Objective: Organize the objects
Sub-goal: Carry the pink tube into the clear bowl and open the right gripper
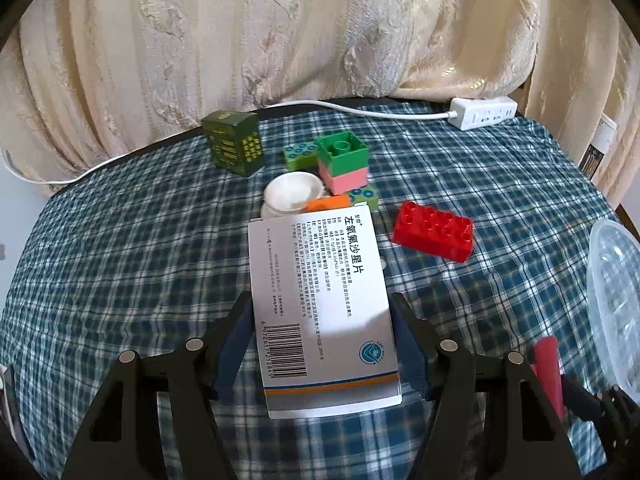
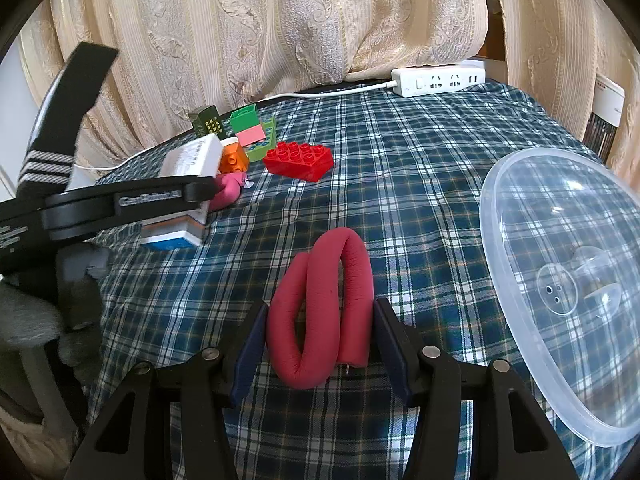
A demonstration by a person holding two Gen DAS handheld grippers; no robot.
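- One medicine box: flat white-and-silver card carton with a barcode and an orange and blue stripe. It sits mid-counter toward the near edge, and the left gripper is about half closed with its pads squeezing the box's long sides.
- One red tube: soft, leathery-looking, bent into loops. It's at the near edge, and the right gripper is clamped onto it from both sides, jaws only partly open.
- Chunky studded plastic bricks past the box, toward the far edge:
  - one red brick, two rows of four studs, lying on its own
  - one green brick stacked on one pink brick
  - one orange brick, just peeking over the box
  - light-green bricks with blue rings on either side of the stack; can't tell if that's one piece or two
- One white round cup, glossy, touching the orange brick.
- One dark green carton with yellow print, right at the far edge.
- One clear plastic lid, oval and domed, by the right edge.
- One white power strip with its cable, far right corner.
- The counter wears a blue-green plaid cloth, and a cream embossed curtain hangs behind.
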